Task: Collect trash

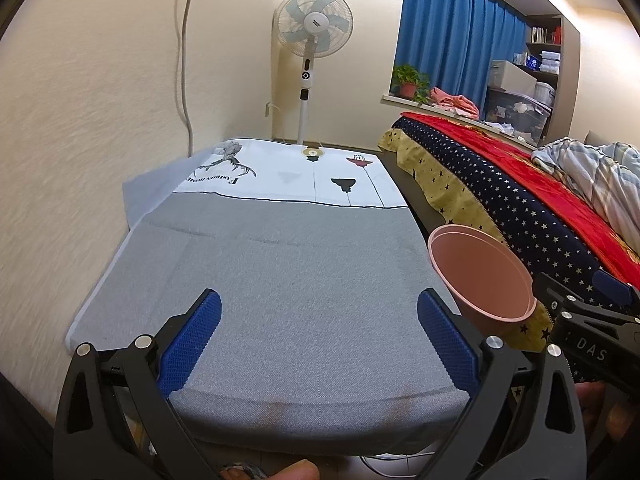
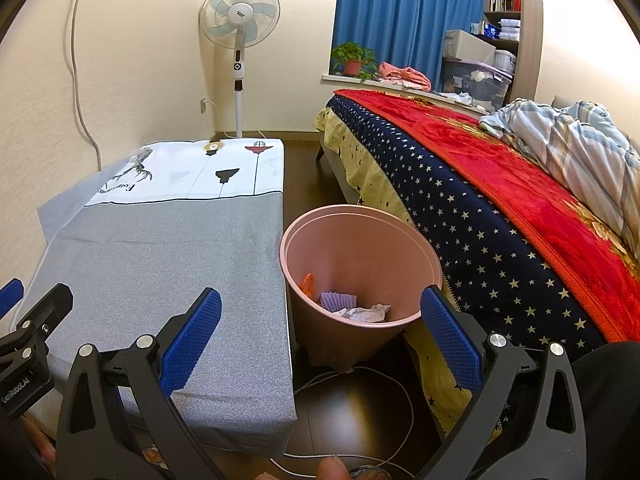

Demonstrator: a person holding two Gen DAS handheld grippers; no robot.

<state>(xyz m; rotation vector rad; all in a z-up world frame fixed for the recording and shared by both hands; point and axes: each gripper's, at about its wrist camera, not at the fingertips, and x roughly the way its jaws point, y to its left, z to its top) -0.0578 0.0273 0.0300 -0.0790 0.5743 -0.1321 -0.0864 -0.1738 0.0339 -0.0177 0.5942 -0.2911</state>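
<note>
Pink plastic trash bin (image 2: 352, 268), on the floor between the grey cloth-covered desk (image 2: 160, 264) and the bed (image 2: 500, 208), holds light crumpled paper (image 2: 366, 314), easily pinched at a fold; both claws, left (image 1: 318, 338) and right (image 2: 320, 338), stand apart, empty.

The cloth-covered low table (image 2: 168, 248) runs toward 12 o'clock, and at its 3 o'clock edge a pink plastic bin (image 2: 360, 276) stands on the floor, between table and star-patterned bed (image 2: 480, 216). Crumpled white paper (image 2: 366, 314) lies in the bin. A white pedestal fan (image 2: 239, 20) stands beyond the table's far end.
</note>
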